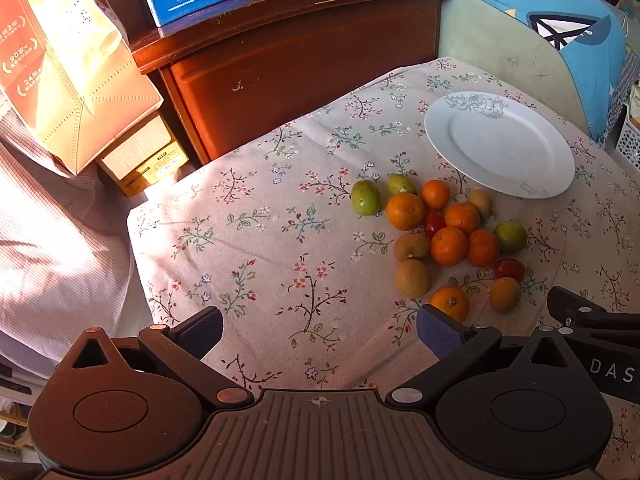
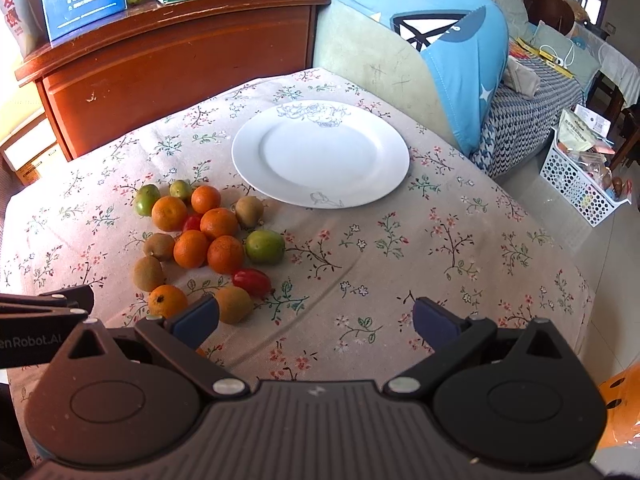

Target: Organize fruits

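A pile of fruit point(image 1: 448, 236) point(image 2: 208, 240) lies on the floral tablecloth: several oranges, several brown kiwis, green fruits and two small red ones. Just beyond the pile stands a white plate point(image 1: 500, 144) point(image 2: 320, 152) with nothing on it. My left gripper point(image 1: 320, 332) hovers open over bare cloth, left of the pile, its right pad next to the nearest orange point(image 1: 450, 302). My right gripper point(image 2: 316, 322) is open too, above the cloth right of the pile, its left pad beside a kiwi point(image 2: 234, 304). Neither holds anything.
A brown wooden cabinet point(image 1: 304, 64) point(image 2: 180, 60) with cartons on top stands behind the table. A blue cushion point(image 2: 452, 48) on a pale sofa sits behind the plate. A white perforated basket point(image 2: 580, 184) is on the floor at right. Boxes point(image 1: 80, 80) are stacked at left.
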Motion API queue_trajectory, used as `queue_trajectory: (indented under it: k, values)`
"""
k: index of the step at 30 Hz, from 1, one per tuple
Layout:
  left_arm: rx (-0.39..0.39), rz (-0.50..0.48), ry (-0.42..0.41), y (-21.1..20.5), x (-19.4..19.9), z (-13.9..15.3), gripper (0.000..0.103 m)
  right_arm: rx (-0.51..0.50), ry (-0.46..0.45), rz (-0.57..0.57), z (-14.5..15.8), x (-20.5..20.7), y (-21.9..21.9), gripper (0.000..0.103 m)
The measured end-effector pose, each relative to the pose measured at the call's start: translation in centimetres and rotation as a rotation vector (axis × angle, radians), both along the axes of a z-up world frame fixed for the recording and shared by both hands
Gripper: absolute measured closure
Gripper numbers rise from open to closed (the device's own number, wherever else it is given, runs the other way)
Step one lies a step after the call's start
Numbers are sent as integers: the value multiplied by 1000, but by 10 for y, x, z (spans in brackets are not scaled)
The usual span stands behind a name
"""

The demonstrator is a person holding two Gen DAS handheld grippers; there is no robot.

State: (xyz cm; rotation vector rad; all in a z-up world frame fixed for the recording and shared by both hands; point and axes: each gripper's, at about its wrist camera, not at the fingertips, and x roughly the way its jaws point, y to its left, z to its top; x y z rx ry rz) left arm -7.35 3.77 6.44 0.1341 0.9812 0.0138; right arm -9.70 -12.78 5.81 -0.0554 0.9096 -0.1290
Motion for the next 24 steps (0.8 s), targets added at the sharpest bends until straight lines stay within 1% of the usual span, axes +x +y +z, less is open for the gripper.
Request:
queue_trajectory:
  k: [6, 12, 14, 16, 18, 21, 24]
  values:
    - [-7, -7, -6, 0, -2, 1, 0, -17, -11, 5, 0, -1, 1, 1]
    - [-18, -12, -10, 1, -4, 1, 0, -49, -55, 19, 1, -5, 4, 1]
    - [-56, -19, 5, 3, -4, -1, 0, -51, -59, 35, -2, -6, 3, 1]
    - [-86, -21, -8, 5, -8, -2, 0, -28, -47, 47, -5, -7, -1, 1]
    - [-93, -35, -31, 7, -13, -2, 0, -10, -32, 58, -7, -8, -6, 1]
    - [-83, -52, -45, 7, -16, -3, 0, -21, -42, 51, -7, -14, -13, 1]
    - [-122, -77, -42, 9, -18, -2, 0, -17, -44, 73, -6, -19, -17, 2]
